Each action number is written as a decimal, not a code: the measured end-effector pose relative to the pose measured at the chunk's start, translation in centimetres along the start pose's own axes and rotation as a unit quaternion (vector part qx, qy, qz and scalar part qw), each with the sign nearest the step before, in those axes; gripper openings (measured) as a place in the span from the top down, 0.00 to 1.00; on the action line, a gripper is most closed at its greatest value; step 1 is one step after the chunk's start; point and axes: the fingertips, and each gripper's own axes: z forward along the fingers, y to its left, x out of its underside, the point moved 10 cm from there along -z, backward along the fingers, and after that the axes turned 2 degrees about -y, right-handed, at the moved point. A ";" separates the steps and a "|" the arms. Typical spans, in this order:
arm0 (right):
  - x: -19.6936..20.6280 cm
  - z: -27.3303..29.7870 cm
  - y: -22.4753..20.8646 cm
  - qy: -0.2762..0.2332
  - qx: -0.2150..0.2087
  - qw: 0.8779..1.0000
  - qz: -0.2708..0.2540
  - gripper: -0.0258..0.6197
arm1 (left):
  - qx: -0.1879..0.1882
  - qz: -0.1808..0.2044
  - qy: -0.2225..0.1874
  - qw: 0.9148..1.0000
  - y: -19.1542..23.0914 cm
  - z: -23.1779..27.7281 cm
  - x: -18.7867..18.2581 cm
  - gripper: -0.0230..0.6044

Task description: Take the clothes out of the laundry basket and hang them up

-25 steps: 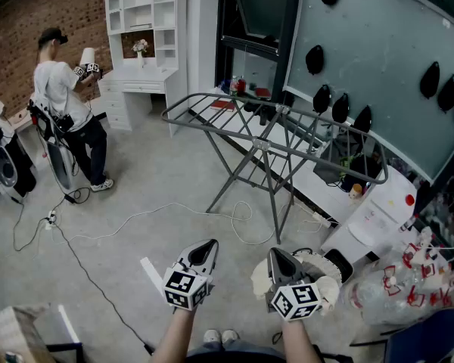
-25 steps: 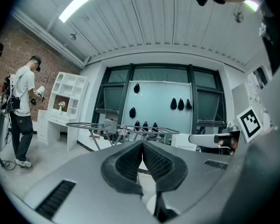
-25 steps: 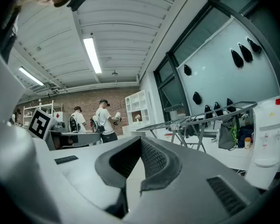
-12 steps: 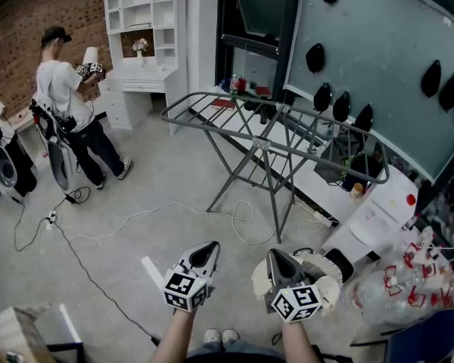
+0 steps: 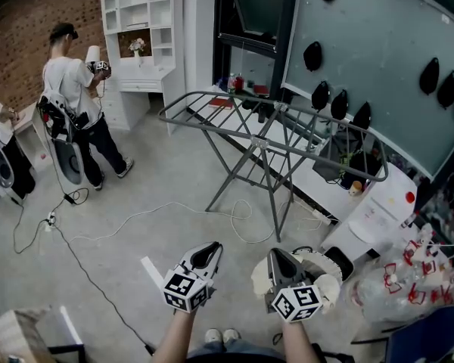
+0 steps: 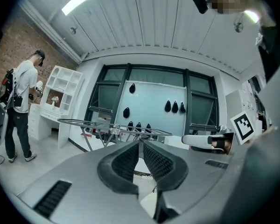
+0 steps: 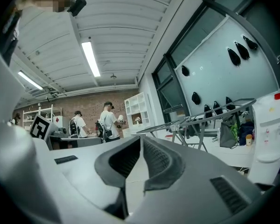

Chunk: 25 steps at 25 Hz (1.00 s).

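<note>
though closed, two grippers [image 5: 206, 248] [image 5: 277, 253], one rack [image 5: 263, 145]

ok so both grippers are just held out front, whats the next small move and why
Probably open the right gripper and lower it toward the pale bundle beside it, likely the laundry. Both it and the left gripper are shut and empty, and the drying rack ahead carries no clothes.
</note>
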 end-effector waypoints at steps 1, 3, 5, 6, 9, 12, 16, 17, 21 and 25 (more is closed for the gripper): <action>0.1 0.0 -0.1 -0.001 0.000 1.000 0.003 0.90 | -0.002 -0.002 -0.002 1.000 0.1 -0.1 0.0 0.91; 0.1 -0.1 -0.2 -0.004 0.007 1.000 0.012 0.82 | -0.007 -0.008 -0.004 1.000 0.3 -0.2 0.0 0.79; 0.1 -0.2 -0.1 -0.006 0.017 1.000 0.020 0.72 | -0.010 -0.011 -0.003 1.000 0.5 -0.4 0.0 0.71; 0.1 -0.2 -0.2 -0.007 0.019 1.000 0.022 0.68 | -0.011 -0.011 -0.004 1.000 0.7 -0.5 0.0 0.68; 0.3 0.0 -0.1 -0.010 0.023 0.999 0.026 0.64 | -0.006 -0.010 -0.006 1.000 1.1 -0.7 -0.2 0.61; 0.1 0.1 0.2 -0.014 0.032 0.999 0.026 0.63 | 0.003 -0.009 -0.007 1.000 1.5 -0.9 -0.3 0.59; -0.1 -0.4 0.8 -0.024 0.045 0.998 0.026 0.63 | 0.010 -0.010 -0.010 1.000 1.9 -1.2 -0.4 0.59; 0.0 -0.6 0.8 -0.027 0.045 0.998 0.025 0.63 | 0.012 -0.010 -0.011 1.000 2.0 -1.3 -0.5 0.59; 0.6 -1.1 0.3 -0.031 0.051 0.998 0.018 0.63 | 0.015 -0.008 -0.014 1.000 2.5 -1.4 -0.5 0.59; 0.8 -0.9 -0.4 -0.031 0.063 0.997 0.024 0.63 | 0.019 -0.011 -0.013 1.000 3.1 -0.9 -0.4 0.59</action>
